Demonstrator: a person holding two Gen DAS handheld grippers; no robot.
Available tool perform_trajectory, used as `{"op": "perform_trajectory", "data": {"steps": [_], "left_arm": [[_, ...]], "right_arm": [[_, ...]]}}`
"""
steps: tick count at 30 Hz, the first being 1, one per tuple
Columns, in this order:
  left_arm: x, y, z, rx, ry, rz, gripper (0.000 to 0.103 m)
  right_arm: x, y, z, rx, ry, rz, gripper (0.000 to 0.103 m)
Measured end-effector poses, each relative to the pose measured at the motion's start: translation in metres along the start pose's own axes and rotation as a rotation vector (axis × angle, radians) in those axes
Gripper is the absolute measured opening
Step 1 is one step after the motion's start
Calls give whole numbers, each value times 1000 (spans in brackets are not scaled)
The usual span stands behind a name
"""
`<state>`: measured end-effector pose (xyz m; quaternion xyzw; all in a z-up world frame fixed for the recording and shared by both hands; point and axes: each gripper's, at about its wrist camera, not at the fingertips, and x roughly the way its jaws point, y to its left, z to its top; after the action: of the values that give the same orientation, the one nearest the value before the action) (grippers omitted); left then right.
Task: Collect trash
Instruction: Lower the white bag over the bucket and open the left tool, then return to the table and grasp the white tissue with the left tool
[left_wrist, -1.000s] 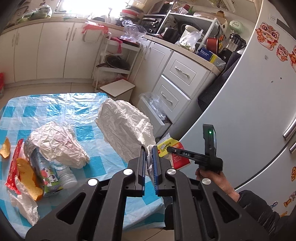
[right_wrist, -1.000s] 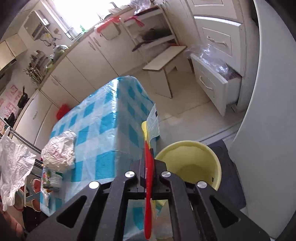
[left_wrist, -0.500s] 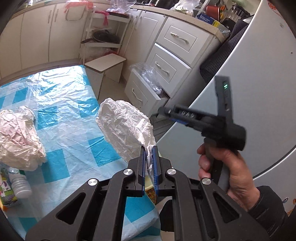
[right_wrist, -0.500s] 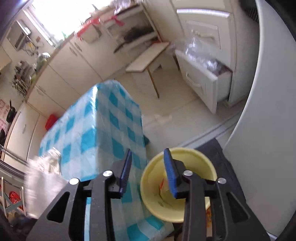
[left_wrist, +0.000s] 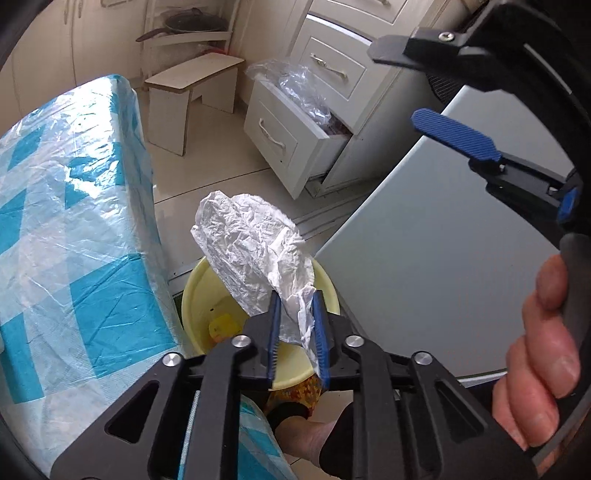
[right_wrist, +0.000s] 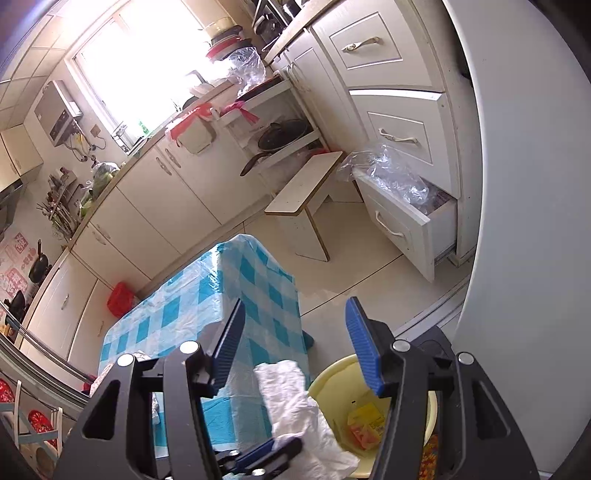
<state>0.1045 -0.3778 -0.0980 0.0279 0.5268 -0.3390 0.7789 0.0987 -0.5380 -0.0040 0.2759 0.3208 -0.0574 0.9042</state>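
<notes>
Crumpled bag (left_wrist: 255, 251), opening left claw (left_wrist: 297, 332), bin (left_wrist: 195, 295)

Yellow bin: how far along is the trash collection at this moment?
Done: a yellow-and-red wrapper already lies inside the yellow bin. In hand: the crumpled white bag hangs over the bin between the left gripper jaws, which are opening. The right gripper is empty, jaws opening. Left: what remains on the table is out of view.

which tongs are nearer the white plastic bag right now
Left. The left tongs have the white plastic bag between their opening jaws, over the yellow bin. The right tongs stand empty, up and to the side of it, jaws opening.
</notes>
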Motion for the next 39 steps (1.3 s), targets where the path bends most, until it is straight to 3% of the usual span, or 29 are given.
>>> {"op": "perform_trajectory", "data": {"steps": [5, 10, 19, 24, 26, 28, 31, 33, 39], "left_arm": [[-5, 5, 0, -22, -8, 0, 38], [-20, 11, -4, -37, -26, -4, 39], [-109, 47, -50, -65, -127, 54, 42], [-182, 93, -101, -126, -214, 174, 47], [-210, 116, -126, -178, -247, 258, 52], [-242, 146, -156, -247, -282, 392, 59], [-260, 184, -182, -305, -288, 505, 70], [-266, 201, -194, -330, -271, 538, 74], [-249, 225, -203, -327, -229, 540, 78]], "right_arm": [[-2, 1, -1, 9, -7, 0, 57], [-2, 3, -2, 10, -17, -5, 58], [13, 28, -8, -53, 8, 5, 63], [24, 47, -17, -110, 43, 7, 66], [28, 55, -22, -136, 57, 10, 66], [30, 63, -27, -163, 70, 15, 66], [35, 76, -33, -199, 86, 20, 66], [38, 83, -37, -217, 97, 24, 66], [47, 112, -50, -273, 117, 43, 66]]}}
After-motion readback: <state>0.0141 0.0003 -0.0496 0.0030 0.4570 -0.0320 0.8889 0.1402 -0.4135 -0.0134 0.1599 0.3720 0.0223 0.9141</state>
